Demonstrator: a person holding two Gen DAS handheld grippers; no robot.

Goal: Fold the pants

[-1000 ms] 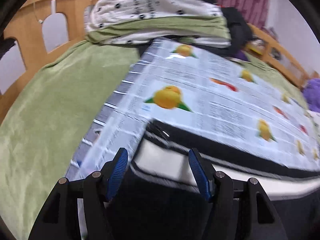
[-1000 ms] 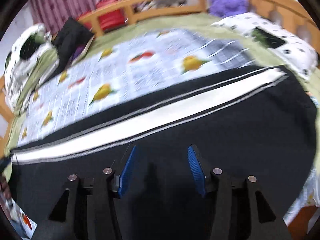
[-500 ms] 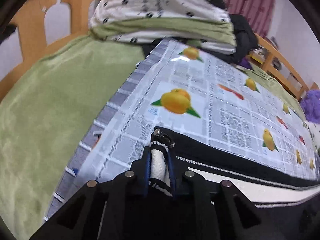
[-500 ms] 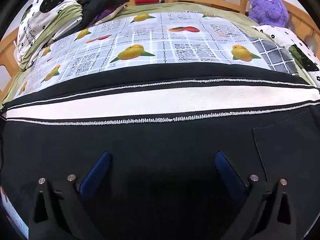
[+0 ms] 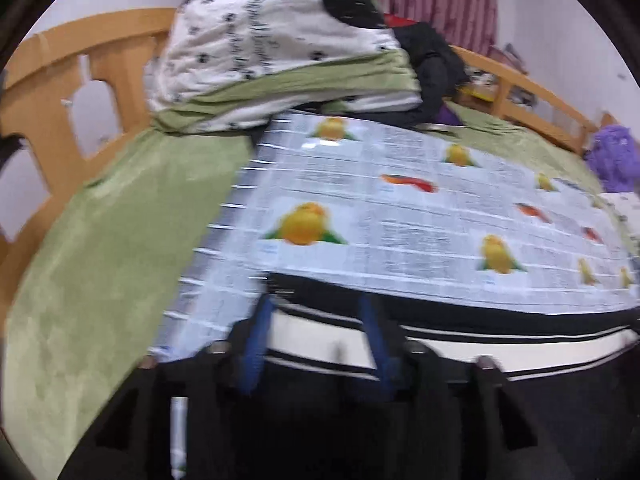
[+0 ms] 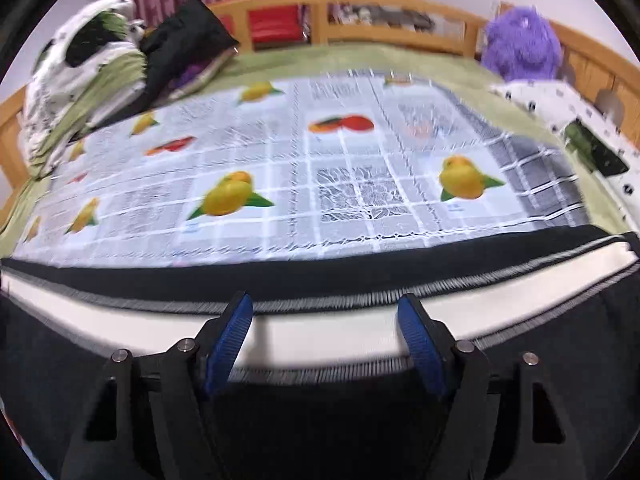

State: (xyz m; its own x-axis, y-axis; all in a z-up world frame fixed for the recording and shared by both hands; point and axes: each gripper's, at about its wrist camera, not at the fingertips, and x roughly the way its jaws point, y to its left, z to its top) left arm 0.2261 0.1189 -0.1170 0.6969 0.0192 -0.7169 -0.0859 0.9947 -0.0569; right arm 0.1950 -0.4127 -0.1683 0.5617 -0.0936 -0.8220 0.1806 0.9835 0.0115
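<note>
The pants (image 6: 320,420), black with a white side stripe (image 6: 320,336) edged in grey stitching, lie flat along the near edge of the fruit-print cloth (image 6: 320,184) spread over the bed. That cloth serves as the landmark for what follows.

Left hand-held gripper (image 5: 316,340): its jaws have just been opening and now stand apart over the end of the pants at the cloth's left corner. The stripe shows between the blue pads, but nothing is pinched; the view is blurred, so contact with the fabric cannot be confirmed. In my judgement it stands at this end because that is where the garment would next be taken up.

Right hand-held gripper (image 6: 324,340): its jaws have just been closing from wide, yet remain apart, straddling the stripe midway along the cloth's near edge. No fabric is gathered between the pads. It likely stands there to steady or re-grasp the doubled edge.

The pants appear already doubled lengthwise, stripe outermost, laid straight on the cloth so a crosswise fold can follow.

Beyond the cloth's far left corner sits a heap of bedding (image 5: 280,48); past its far right corner, a purple plush toy (image 6: 520,44) against the wooden bed rail (image 6: 360,4).
</note>
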